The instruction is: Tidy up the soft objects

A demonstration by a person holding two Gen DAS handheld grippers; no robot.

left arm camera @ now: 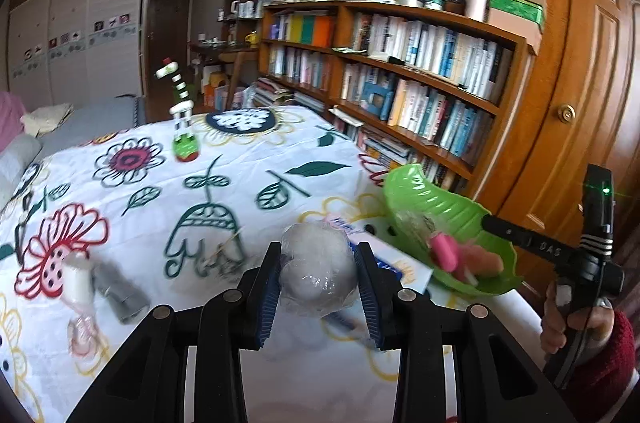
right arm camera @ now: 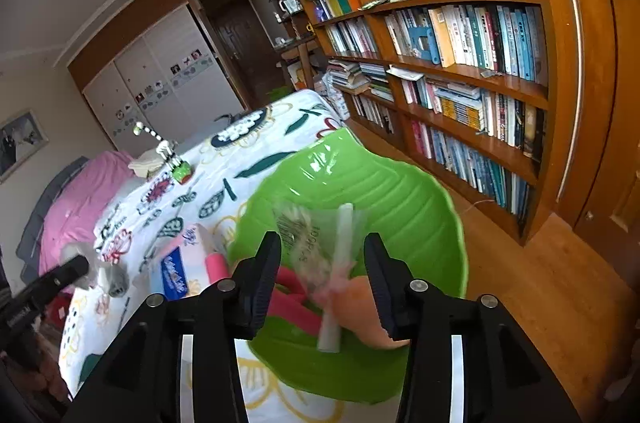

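Observation:
My left gripper [left arm camera: 317, 277] is shut on a clear bag of white cotton balls [left arm camera: 316, 269], held just above the flowered tablecloth [left arm camera: 160, 191]. A green leaf-shaped bowl [left arm camera: 440, 207] stands to its right at the table edge, holding pink sponges [left arm camera: 446, 251], a peach soft piece and a plastic bag. My right gripper [right arm camera: 323, 277] is open above that bowl [right arm camera: 360, 183], over a clear bag of cotton swabs [right arm camera: 308, 243], a white stick [right arm camera: 340, 275], pink pieces [right arm camera: 292, 307] and a peach piece [right arm camera: 364, 307]. A grey roll [left arm camera: 116, 289] and a white roll [left arm camera: 76, 281] lie at the left.
A blue and white packet [right arm camera: 174, 273] lies on the table left of the bowl. A striped giraffe toy [left arm camera: 180, 111] stands far back on the table. A bookshelf [left arm camera: 400, 71] and wooden door [left arm camera: 580, 83] are to the right. A bed with pink cover [right arm camera: 80, 199] lies beyond.

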